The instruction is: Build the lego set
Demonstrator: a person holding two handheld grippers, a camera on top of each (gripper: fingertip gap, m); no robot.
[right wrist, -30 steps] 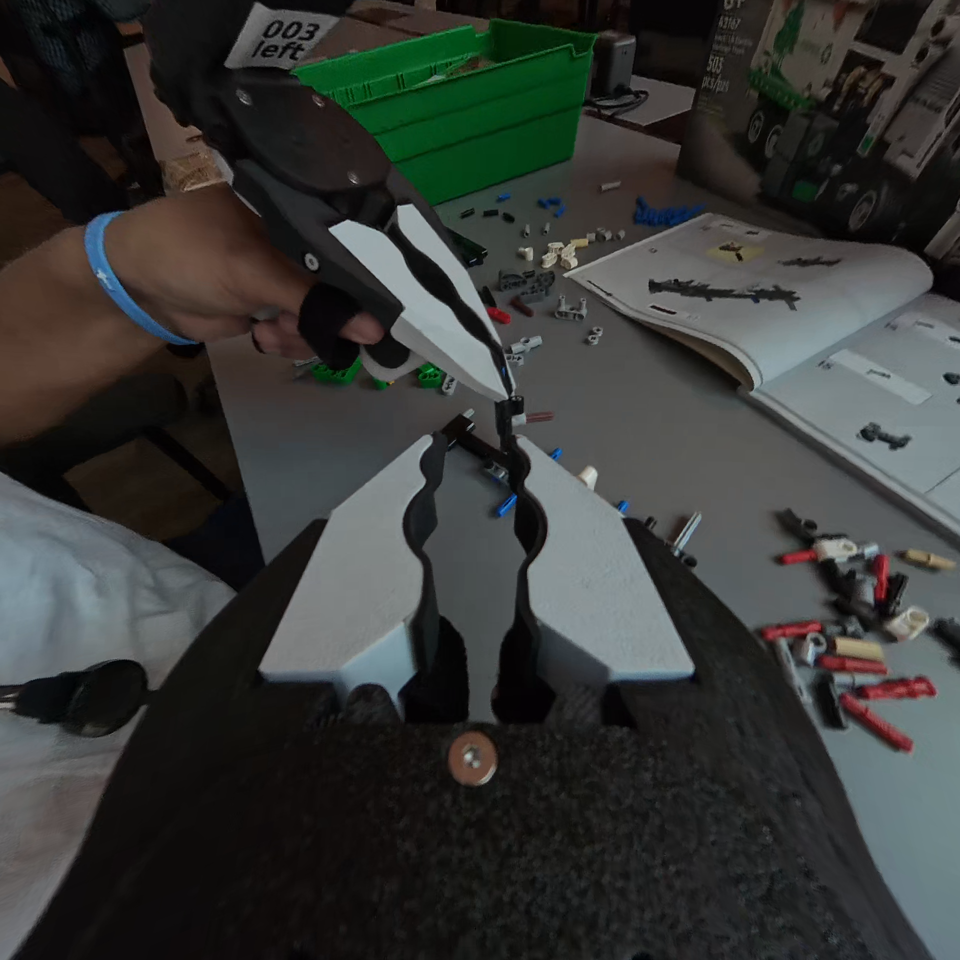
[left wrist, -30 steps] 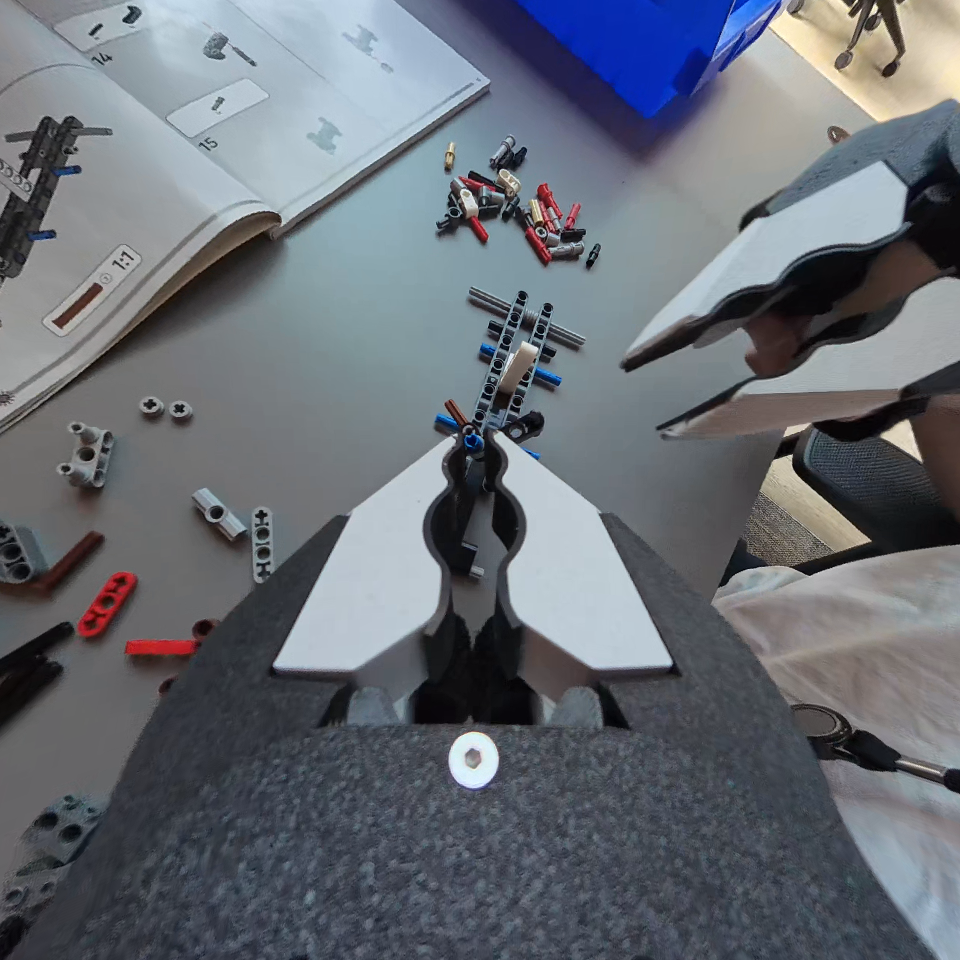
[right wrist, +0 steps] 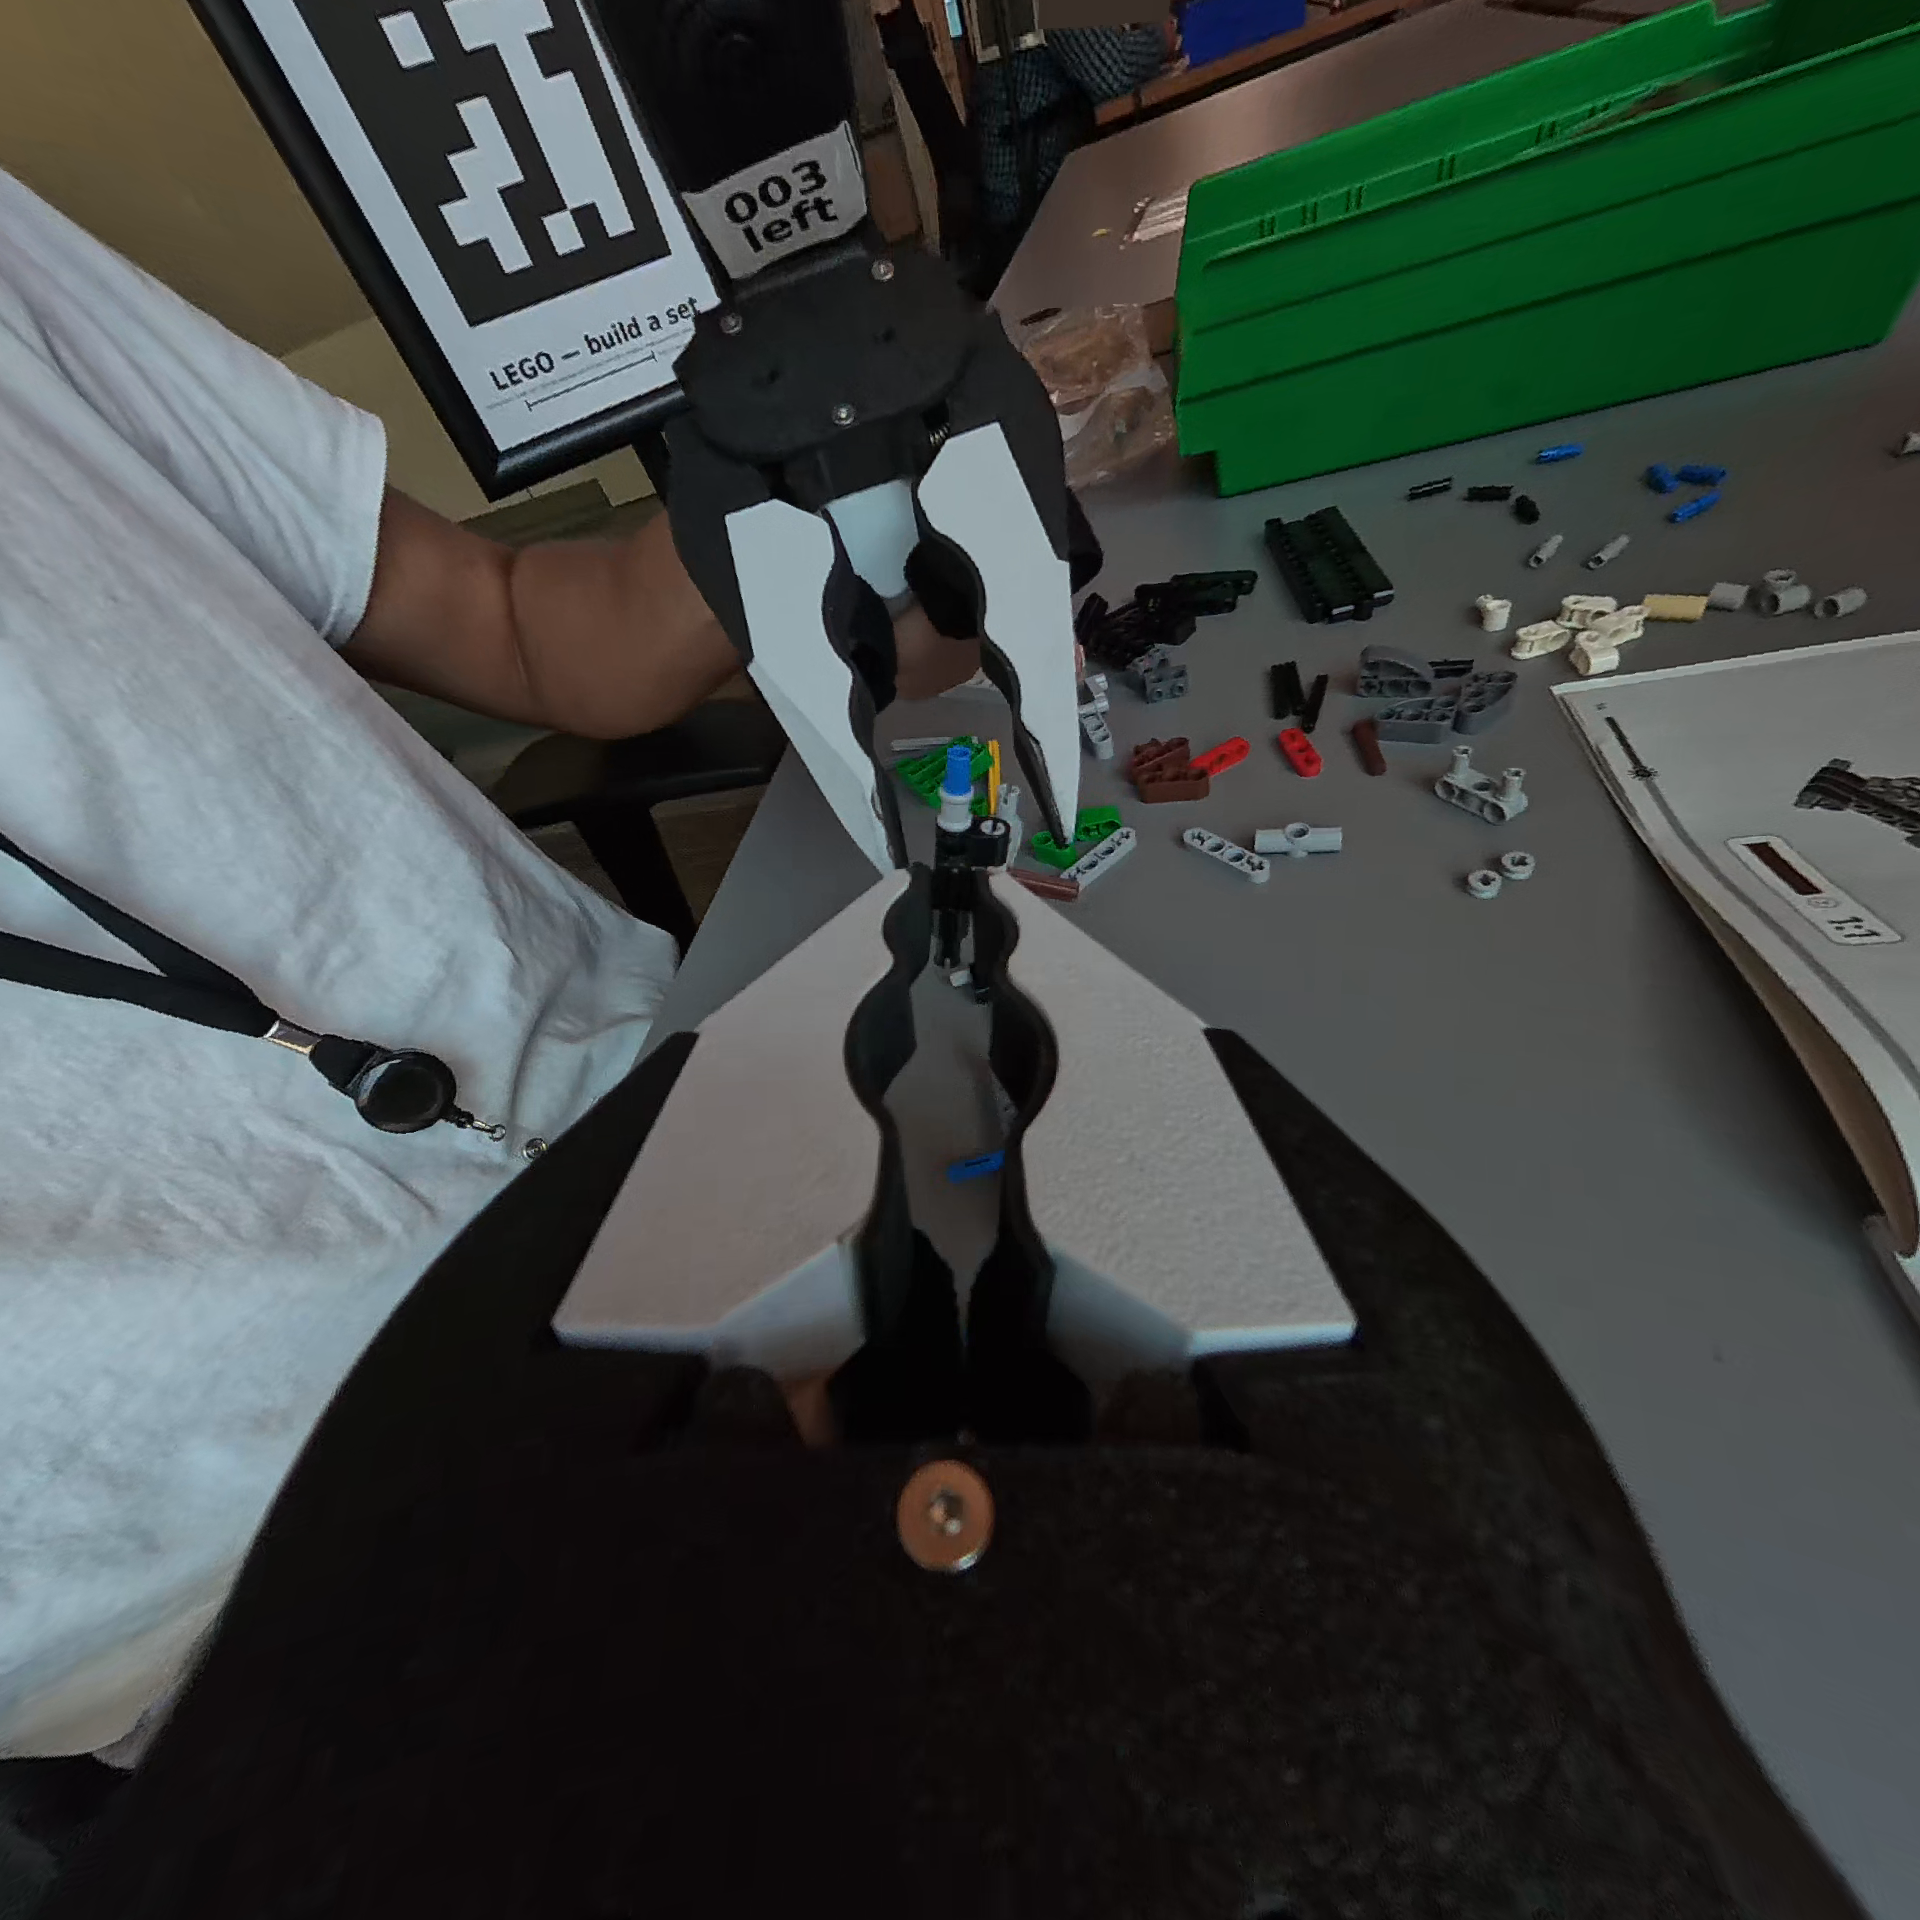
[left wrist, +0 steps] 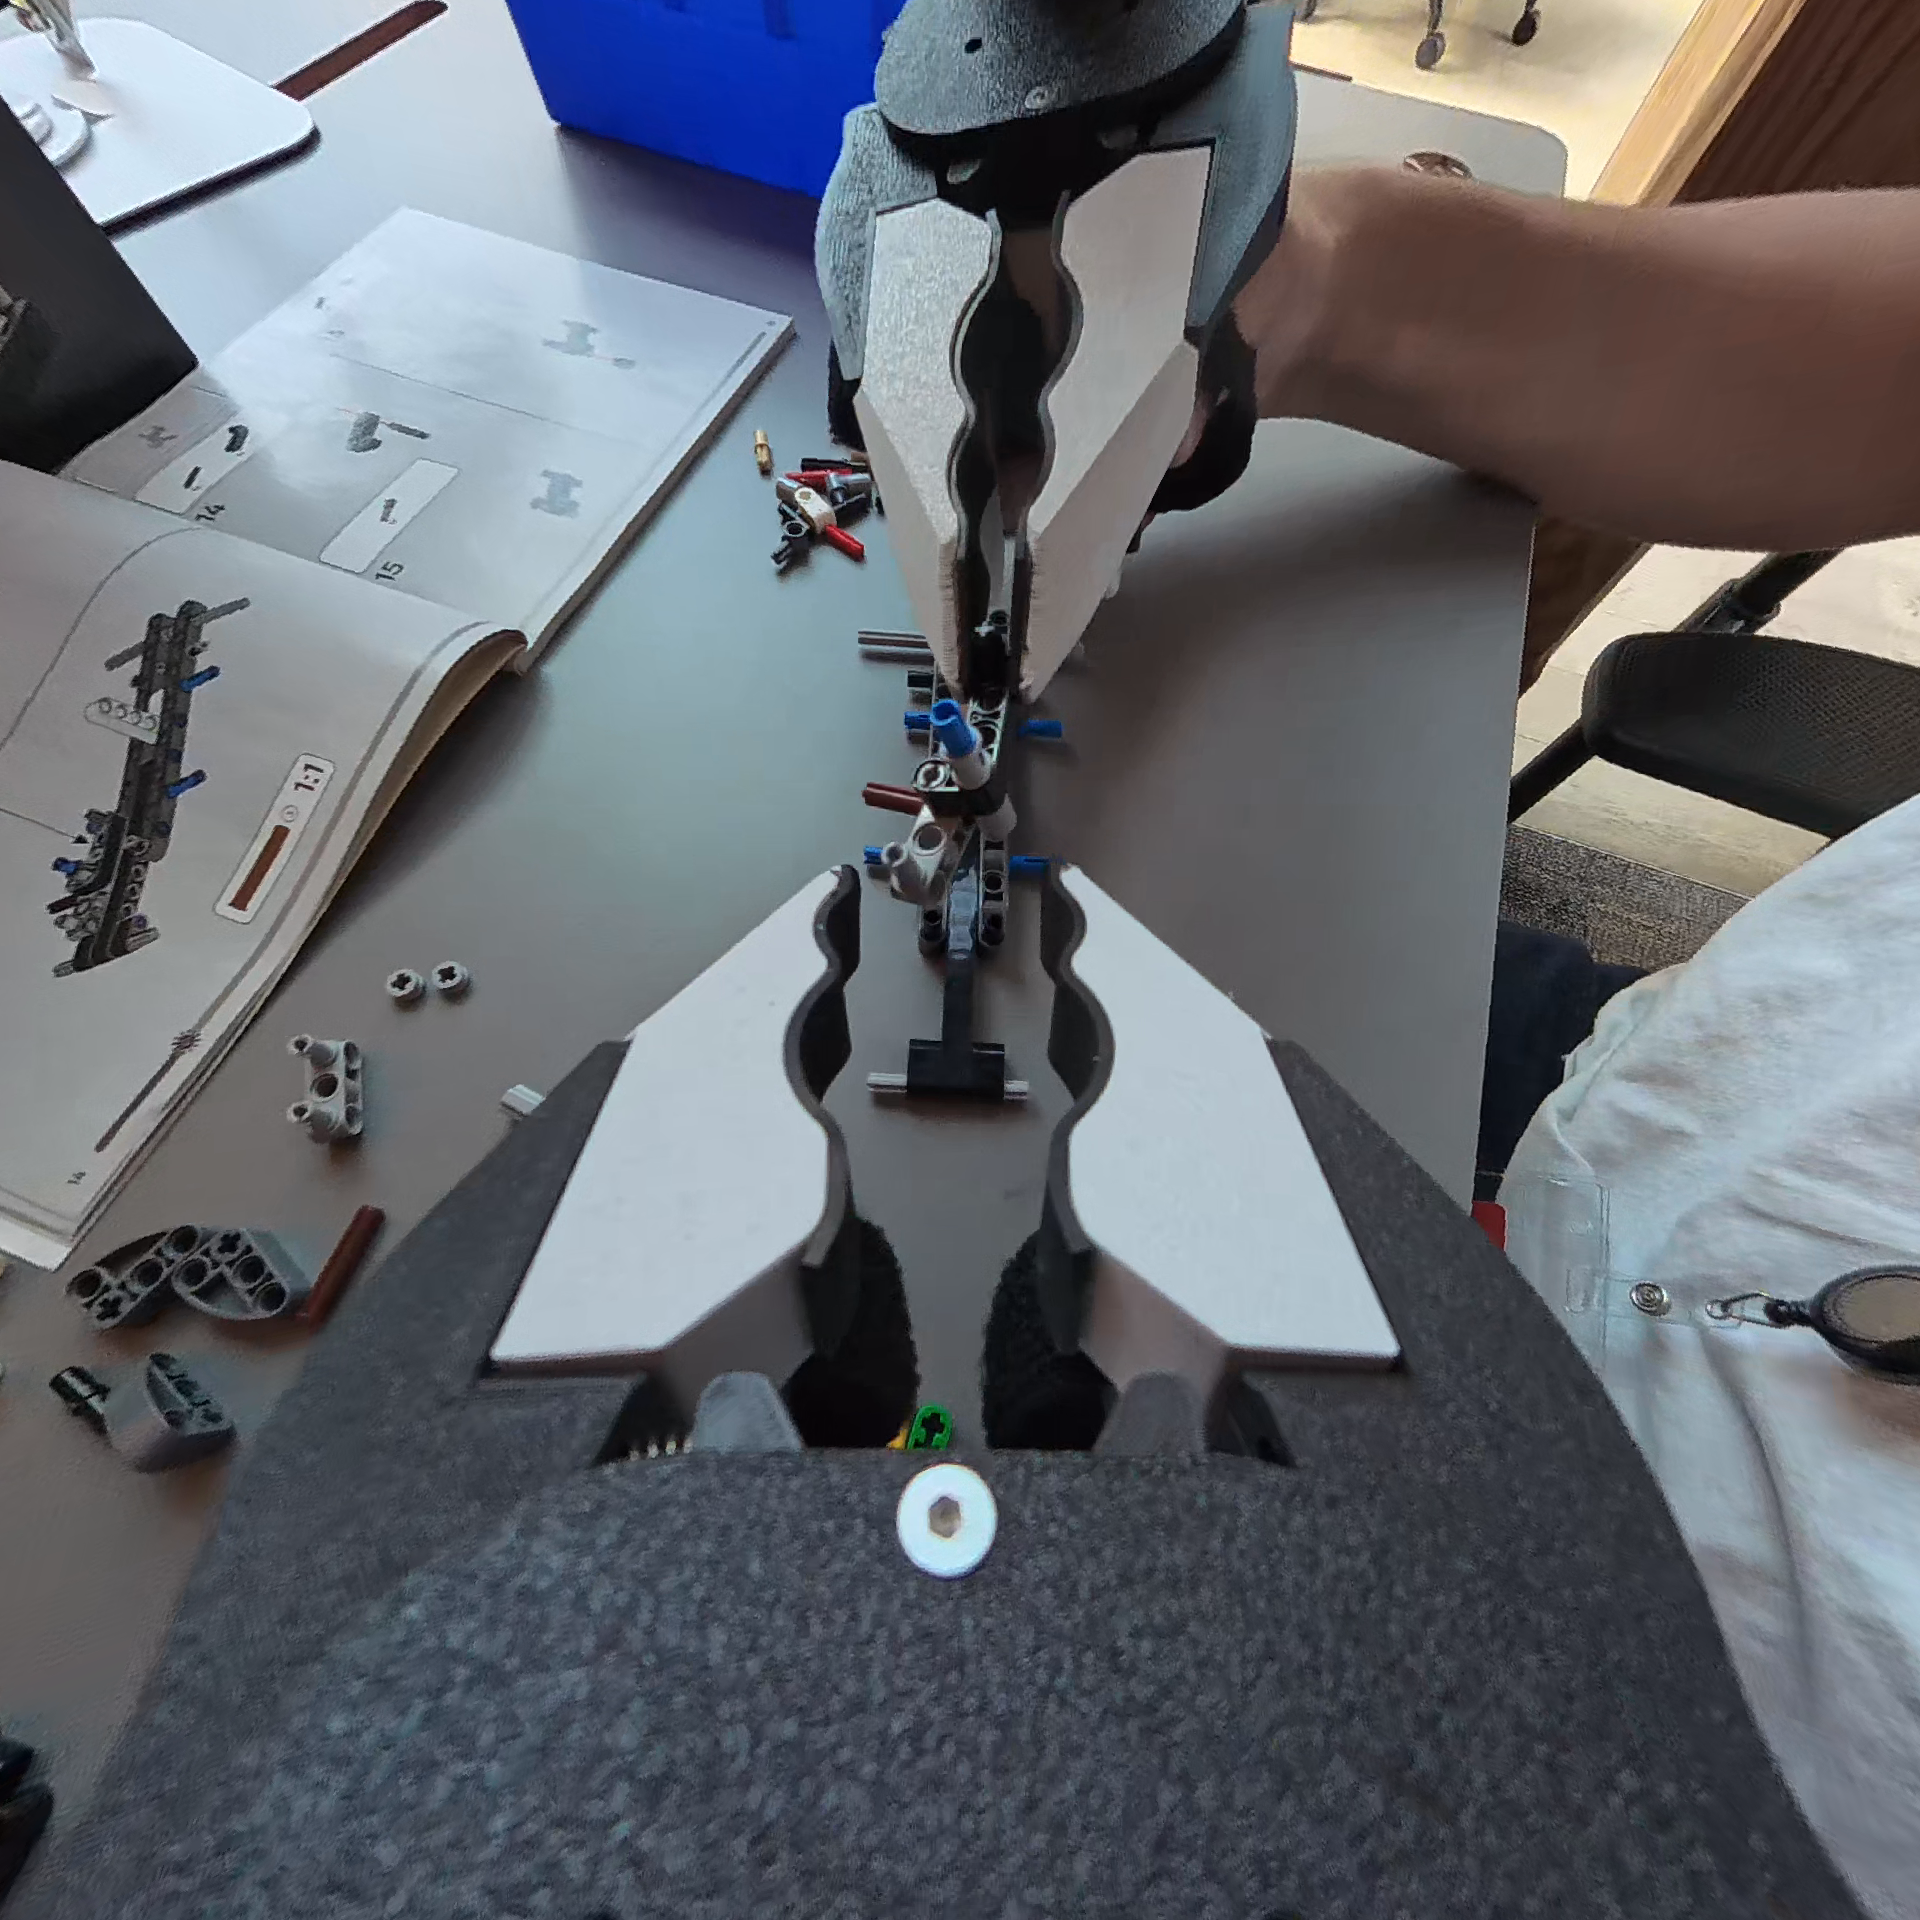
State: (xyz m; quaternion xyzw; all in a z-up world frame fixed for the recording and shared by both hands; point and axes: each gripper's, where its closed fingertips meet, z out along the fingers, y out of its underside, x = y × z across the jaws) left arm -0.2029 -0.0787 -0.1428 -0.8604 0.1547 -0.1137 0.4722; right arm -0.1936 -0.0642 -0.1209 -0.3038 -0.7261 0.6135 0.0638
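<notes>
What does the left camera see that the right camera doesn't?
Only the left wrist view shows the blue bin and a black chair beside the table.

Only the right wrist view shows the green bin and a framed black-and-white marker sign.

Both show the long lego assembly, with the right claw shut on its far end and the left claw open, plus the open instruction booklet.

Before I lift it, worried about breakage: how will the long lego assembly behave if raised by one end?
Likely light: the lego assembly is thin plastic beams. Pinched only at its far end by the right gripper, it may droop or twist. Its protruding blue pin could pop off if knocked.
</notes>
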